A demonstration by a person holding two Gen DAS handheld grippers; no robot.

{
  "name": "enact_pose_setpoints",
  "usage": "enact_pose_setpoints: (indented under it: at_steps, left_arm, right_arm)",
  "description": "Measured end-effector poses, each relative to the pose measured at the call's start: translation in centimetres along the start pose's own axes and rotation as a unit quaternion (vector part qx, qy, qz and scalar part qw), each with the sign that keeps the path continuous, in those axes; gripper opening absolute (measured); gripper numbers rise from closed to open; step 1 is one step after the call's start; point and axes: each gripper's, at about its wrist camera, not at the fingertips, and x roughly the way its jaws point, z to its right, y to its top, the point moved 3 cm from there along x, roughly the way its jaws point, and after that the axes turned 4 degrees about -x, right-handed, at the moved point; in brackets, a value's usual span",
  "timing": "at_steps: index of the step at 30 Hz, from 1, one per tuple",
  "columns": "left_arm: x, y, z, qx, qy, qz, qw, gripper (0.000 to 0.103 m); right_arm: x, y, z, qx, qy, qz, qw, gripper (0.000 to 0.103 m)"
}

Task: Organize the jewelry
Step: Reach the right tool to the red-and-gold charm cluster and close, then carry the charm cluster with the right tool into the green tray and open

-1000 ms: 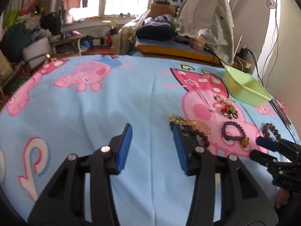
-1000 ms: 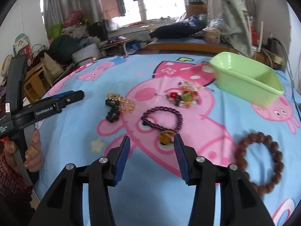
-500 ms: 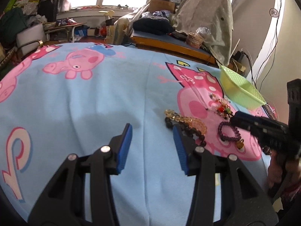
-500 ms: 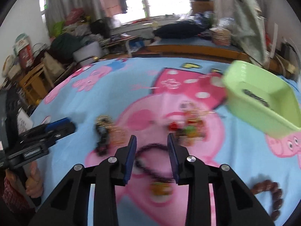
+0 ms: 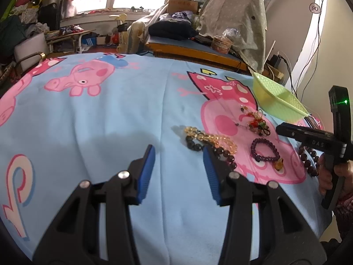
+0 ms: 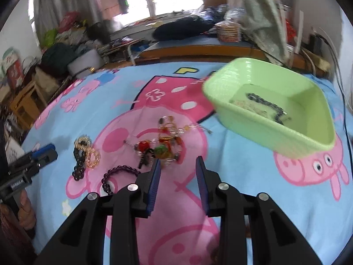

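At the far left of the right wrist view, the left gripper (image 6: 49,150) is poking in from the edge, with a hand (image 6: 26,209) partly cut off below it. In its own view its jaws are standing moderately apart over bare blue cartoon sheet (image 5: 110,114), gripping nothing. Just right of its right finger, an amber bead bracelet (image 5: 211,138) and a black bead bracelet (image 5: 194,145) are lying tangled together. The finger is hiding the near end of the black one.

Further right a purple bracelet (image 5: 264,150) is lying flat. Beyond it a cluster of colourful charms (image 6: 163,148) is sitting just past the tips of the right gripper (image 6: 177,160). Its jaws are standing narrow, a gap showing, with nothing between them. The left finger is covering part of the purple bracelet in that view.

A brown bead bracelet (image 5: 308,161) is lying near the right edge, half hidden behind the right gripper's body and the hand holding it.

At the far right, the green basket (image 6: 264,132) is holding a dark chain (image 6: 264,106) and something pale and grainy (image 6: 247,106), too blurred to identify.
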Motion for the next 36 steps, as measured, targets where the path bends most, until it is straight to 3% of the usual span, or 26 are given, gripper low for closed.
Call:
enact_pose_setpoints:
  at_steps: [3,7,11,13,19,24,26,27,28,30,36]
  left_arm:
    - [0.1,0.0,-0.1,-0.001,0.0,-0.002,1.0,0.043]
    - [0.2,0.0,-0.2,-0.003,-0.001,-0.003,1.0,0.043]
    - [0.1,0.0,-0.3,-0.007,-0.002,-0.004,1.0,0.043]
    - [0.1,0.0,-0.4,-0.008,-0.002,-0.003,1.0,0.043]
    - [0.0,-0.1,0.9,0.019,0.009,0.0,0.9998,0.043]
    - [-1.0,0.2,5.2,0.043,-0.057,0.001,0.9974,0.043]
    - [-1.6,0.5,7.4,0.065,-0.079,0.013,0.9946,0.043]
    - [-2.0,0.6,9.1,0.086,-0.098,0.022,0.9913,0.049]
    - [-2.3,0.6,10.4,0.102,-0.111,0.028,0.9882,0.064]
    - [-3.1,0.3,13.3,0.137,-0.134,0.051,0.9802,0.072]
    - [-2.8,0.3,19.3,0.206,-0.183,0.064,0.9592,0.072]
  right_arm:
    - [1.3,0.3,-0.7,-0.021,-0.001,-0.008,1.0,0.003]
    - [2.4,0.7,0.1,0.016,0.03,-0.016,0.999,0.0]
    - [1.8,0.3,-0.5,-0.006,0.032,-0.018,0.999,0.0]
    - [0.8,-0.4,-0.5,-0.011,0.025,-0.017,0.999,0.0]
    - [-5.0,-1.8,1.5,0.039,0.072,0.018,0.996,0.0]
    - [-10.2,-0.4,2.4,0.068,0.118,0.076,0.988,0.0]
    - [-11.5,0.2,2.1,0.068,0.128,0.092,0.985,0.0]
    - [-12.3,0.4,1.9,0.064,0.131,0.103,0.984,0.0]
    - [-12.8,0.7,1.7,0.061,0.134,0.108,0.983,0.0]
    - [-13.8,0.9,1.3,0.057,0.145,0.118,0.981,0.0]
    - [-16.8,1.2,0.0,0.045,0.182,0.148,0.971,0.0]
